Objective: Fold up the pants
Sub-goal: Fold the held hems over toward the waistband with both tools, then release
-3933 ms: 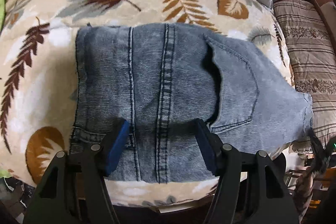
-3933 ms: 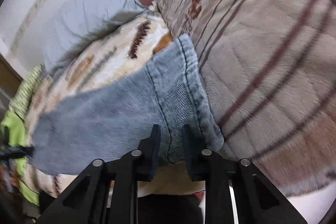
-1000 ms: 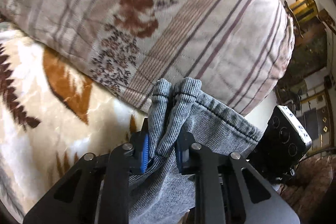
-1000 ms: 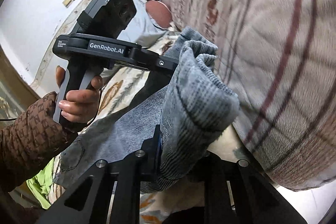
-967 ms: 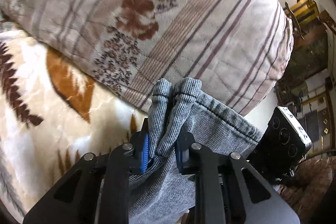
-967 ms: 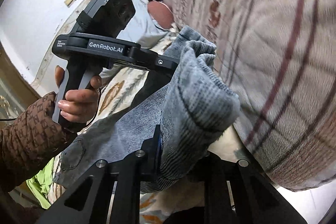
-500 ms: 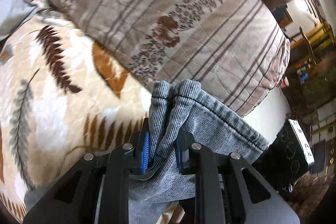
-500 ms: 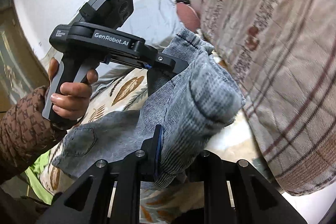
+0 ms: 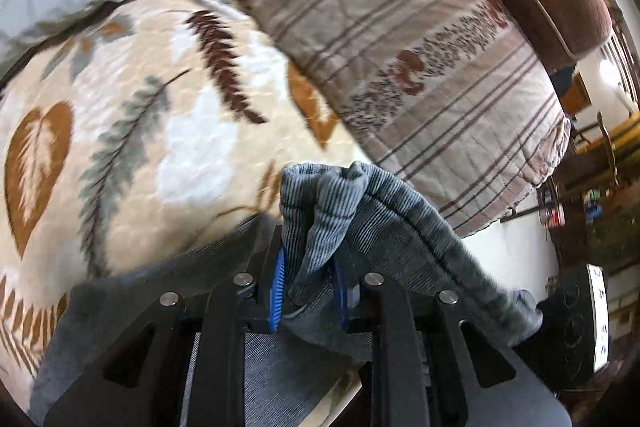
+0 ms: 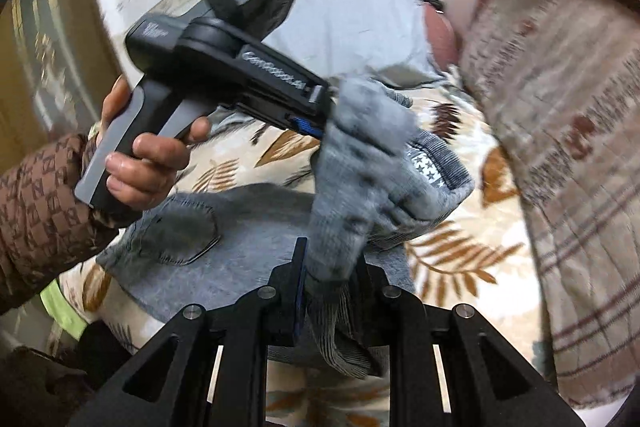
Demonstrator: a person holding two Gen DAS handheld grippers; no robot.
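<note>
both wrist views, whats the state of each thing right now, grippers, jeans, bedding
left gripper: shut on the jeans hem
right gripper: shut on the jeans hem
jeans: hem end lifted off the bed and bunched, pocket end lying flat on the blanket
leaf blanket: spread flat under the jeans
striped quilt: piled beside the jeans
grey pillow: lying at the far end of the bed

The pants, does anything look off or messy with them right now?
Nothing damaged. The pants are bunched rather than flat: both the left gripper and right gripper pinch crumpled cuff ends lifted above the leaf-print blanket, mid-fold.
</note>
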